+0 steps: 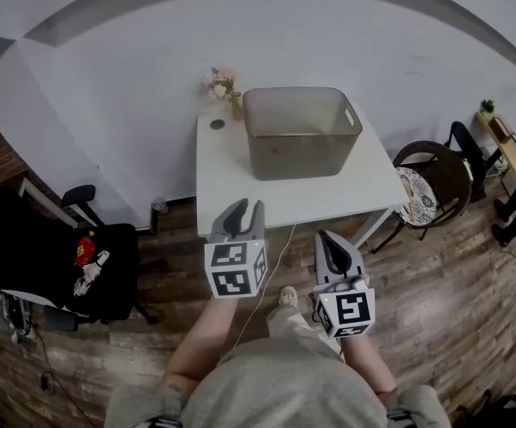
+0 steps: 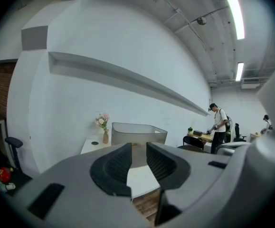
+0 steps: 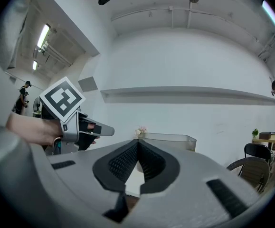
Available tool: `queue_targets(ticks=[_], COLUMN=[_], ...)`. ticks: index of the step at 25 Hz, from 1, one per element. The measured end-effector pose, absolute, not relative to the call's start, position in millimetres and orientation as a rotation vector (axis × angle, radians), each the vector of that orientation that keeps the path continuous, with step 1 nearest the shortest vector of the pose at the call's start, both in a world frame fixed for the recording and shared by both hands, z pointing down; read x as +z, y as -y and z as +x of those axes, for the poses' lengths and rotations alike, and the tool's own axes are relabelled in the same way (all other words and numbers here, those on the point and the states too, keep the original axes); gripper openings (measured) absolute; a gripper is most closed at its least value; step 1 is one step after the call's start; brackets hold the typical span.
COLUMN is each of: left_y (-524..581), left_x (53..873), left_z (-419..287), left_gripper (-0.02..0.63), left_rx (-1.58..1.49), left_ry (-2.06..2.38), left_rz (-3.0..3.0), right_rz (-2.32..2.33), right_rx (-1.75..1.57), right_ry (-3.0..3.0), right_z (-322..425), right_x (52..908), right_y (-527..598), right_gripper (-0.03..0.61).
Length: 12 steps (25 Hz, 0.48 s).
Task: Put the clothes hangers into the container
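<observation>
- Left gripper (image 1: 247,205) and right gripper (image 1: 323,235), head view: we hold both side by side near the front edge of the white table (image 1: 231,181). Both point toward it. The right one sits over the wooden floor (image 1: 436,275).
- Head view, container (image 1: 298,154): a grey translucent tub stands on the far half of the table, close to the wall. A vase of flowers (image 1: 225,86) stands just beside its rear left corner. A small dark round thing (image 1: 217,124) lies on the tabletop to its left.
- Head view, surroundings: a black office chair (image 1: 70,257) is left of the table and a dark round-backed chair (image 1: 431,181) is right of it.
- Left gripper view: the jaws stand partly apart, with a clear gap between the pads (image 2: 116,163) and nothing in it. Through the gap we see bare tabletop and the container (image 2: 138,133) straight ahead, well apart from the tips. A person (image 2: 219,127) stands at a desk far right.
- Right gripper view: the jaws are closed, their tips meet, and they grip nothing. The container (image 3: 168,139) sits ahead, slightly right. Our hand (image 3: 30,127) holds the left gripper at the left of this view.
</observation>
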State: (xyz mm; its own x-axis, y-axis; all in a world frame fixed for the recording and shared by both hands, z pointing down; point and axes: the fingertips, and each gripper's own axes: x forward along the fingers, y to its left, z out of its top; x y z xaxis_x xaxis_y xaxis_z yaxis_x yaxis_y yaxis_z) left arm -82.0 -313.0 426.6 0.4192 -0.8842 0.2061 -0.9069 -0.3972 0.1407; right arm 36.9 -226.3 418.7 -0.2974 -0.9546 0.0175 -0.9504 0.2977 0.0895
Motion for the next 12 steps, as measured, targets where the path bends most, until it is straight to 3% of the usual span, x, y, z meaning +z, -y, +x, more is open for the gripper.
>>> queue_targets(ticks=[12], left_y=[212], left_x=[430], left_z=[-114], left_gripper=[0.034], left_rx=[0.102], left_ry=[1.611], left_rz=[2.440], right_rz=[1.812], right_rx=[-0.104], right_ry=[2.484], right_z=[19], right_x=[423], right_y=[141], right_gripper=[0.002])
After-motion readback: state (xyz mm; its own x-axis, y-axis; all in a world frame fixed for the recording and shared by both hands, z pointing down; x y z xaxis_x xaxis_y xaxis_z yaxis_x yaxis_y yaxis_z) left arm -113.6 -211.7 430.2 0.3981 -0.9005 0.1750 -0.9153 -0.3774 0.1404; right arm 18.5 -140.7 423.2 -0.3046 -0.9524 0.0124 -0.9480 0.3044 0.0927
